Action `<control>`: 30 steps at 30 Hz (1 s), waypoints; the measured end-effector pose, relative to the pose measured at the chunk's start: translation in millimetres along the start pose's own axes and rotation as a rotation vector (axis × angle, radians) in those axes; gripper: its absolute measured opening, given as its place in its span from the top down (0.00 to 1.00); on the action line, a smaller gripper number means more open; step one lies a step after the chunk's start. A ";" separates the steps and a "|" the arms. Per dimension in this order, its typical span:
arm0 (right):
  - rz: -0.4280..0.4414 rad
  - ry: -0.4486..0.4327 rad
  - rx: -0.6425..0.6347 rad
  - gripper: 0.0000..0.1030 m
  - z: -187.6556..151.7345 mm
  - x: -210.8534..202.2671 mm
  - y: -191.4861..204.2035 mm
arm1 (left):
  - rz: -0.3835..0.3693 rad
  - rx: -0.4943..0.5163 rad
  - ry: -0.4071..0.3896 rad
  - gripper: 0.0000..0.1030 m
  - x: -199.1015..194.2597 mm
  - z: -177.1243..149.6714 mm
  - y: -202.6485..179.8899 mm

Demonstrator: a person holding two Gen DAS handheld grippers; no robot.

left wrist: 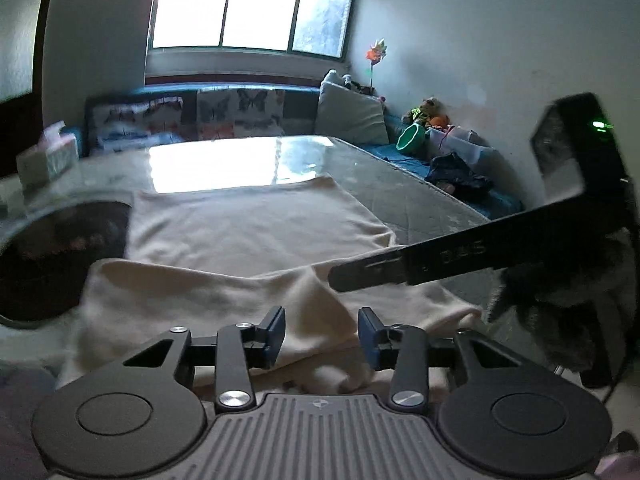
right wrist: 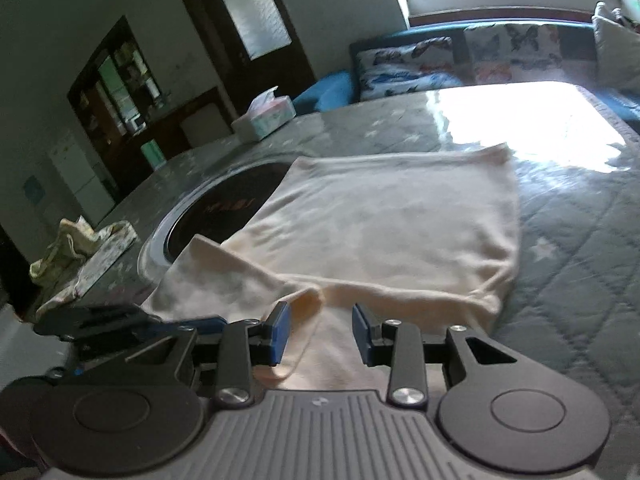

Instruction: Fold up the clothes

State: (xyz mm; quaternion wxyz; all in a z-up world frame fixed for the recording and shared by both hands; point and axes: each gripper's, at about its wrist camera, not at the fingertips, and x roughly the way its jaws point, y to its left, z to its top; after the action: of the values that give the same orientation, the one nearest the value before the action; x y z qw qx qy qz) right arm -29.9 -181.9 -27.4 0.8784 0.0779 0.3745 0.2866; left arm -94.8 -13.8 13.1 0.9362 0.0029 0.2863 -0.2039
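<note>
Folding cream shirt (right wrist: 384, 232) on table (right wrist: 568, 264).
Both grippers, left (left wrist: 322, 334) and right (right wrist: 320, 334), are held apart over the near hem; layers, possibly bunched, should be pinched together.

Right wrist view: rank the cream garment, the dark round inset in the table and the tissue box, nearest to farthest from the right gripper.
1. Cream garment: directly under and ahead of the right gripper, its near edge between the open fingers.
2. Dark round inset: ahead to the left, partly covered by the garment.
3. Tissue box: far left, near the table's back edge.
</note>
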 end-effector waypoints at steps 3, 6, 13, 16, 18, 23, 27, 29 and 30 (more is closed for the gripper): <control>0.010 0.017 -0.003 0.67 0.4 11.3 6.3 | 0.051 -0.011 -0.006 0.58 -12.2 -4.6 16.6; 0.003 0.015 -0.005 0.67 1.1 17.4 10.5 | 0.101 -0.033 -0.011 0.58 -23.5 -9.2 33.8; -0.044 -0.043 0.020 0.66 12.3 -3.2 4.7 | 0.163 -0.088 -0.021 0.57 -37.2 -15.9 56.5; -0.052 -0.020 -0.006 0.65 10.5 1.9 8.3 | 0.173 -0.087 -0.024 0.57 -36.6 -17.5 57.5; -0.053 -0.009 -0.017 0.64 8.2 6.6 11.4 | 0.189 -0.085 -0.027 0.57 -37.4 -19.3 57.5; -0.054 0.017 -0.046 0.63 2.3 18.4 19.0 | 0.235 -0.085 -0.016 0.53 -42.7 -25.8 63.4; -0.055 0.037 -0.070 0.64 -2.4 27.8 25.0 | 0.265 -0.104 -0.001 0.51 -42.8 -31.3 71.7; -0.081 0.036 -0.090 0.75 -3.7 29.0 27.4 | 0.269 -0.109 0.004 0.50 -42.2 -33.6 73.8; -0.088 0.039 -0.095 0.75 -1.4 30.0 26.5 | 0.270 -0.109 0.005 0.50 -41.7 -34.7 73.9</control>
State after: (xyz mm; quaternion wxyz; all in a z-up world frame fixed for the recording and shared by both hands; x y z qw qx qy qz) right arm -26.1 -143.3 -37.6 0.8855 0.0138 0.3805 0.2665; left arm -116.5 74.1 -1.7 0.9531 -0.0090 0.2965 -0.0602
